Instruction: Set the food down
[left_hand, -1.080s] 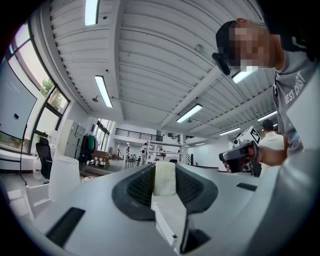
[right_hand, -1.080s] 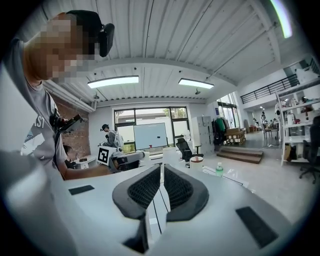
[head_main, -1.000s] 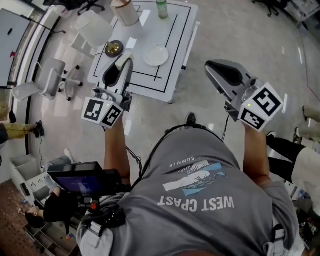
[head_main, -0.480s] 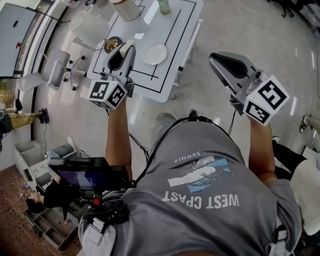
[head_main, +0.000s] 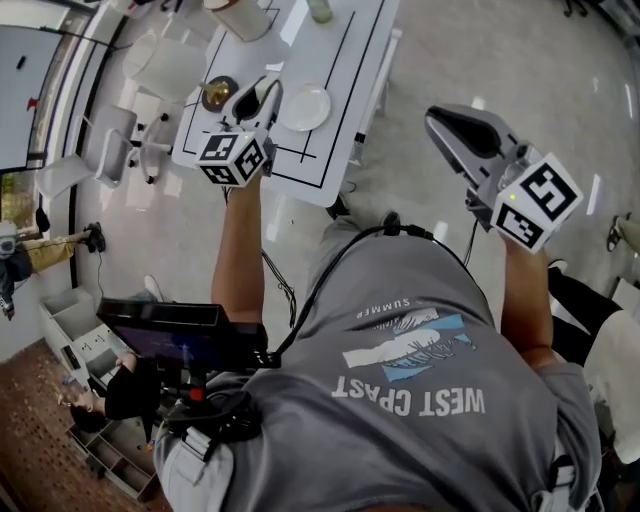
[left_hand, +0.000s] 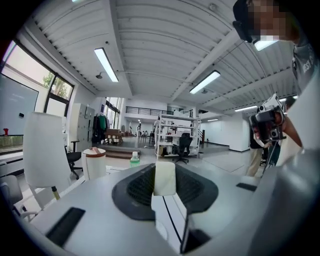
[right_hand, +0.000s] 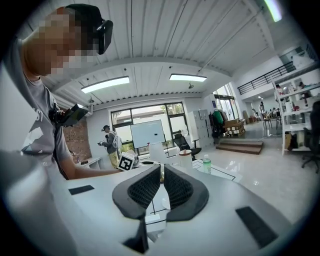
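A pale cream block of food (left_hand: 164, 179) is pinched between the dark pads of my left gripper (head_main: 258, 92), which is shut on it. That gripper hangs over the near left part of the white table (head_main: 345, 70), between a dark bowl with a gold inside (head_main: 219, 93) and an empty white plate (head_main: 303, 107). My right gripper (head_main: 440, 120) is off the table's right side, above the floor. Its jaws (right_hand: 161, 171) are shut with nothing between them.
At the table's far end stand a white canister (head_main: 232, 15) and a green bottle (head_main: 320, 10). White chairs (head_main: 165, 65) crowd the table's left side. Black lines are marked on the tabletop. A person stands by a whiteboard (right_hand: 144, 133) in the background.
My left gripper has moved forward from the table's near edge to over the table beside the plate, still carrying the food. The right gripper has barely moved.
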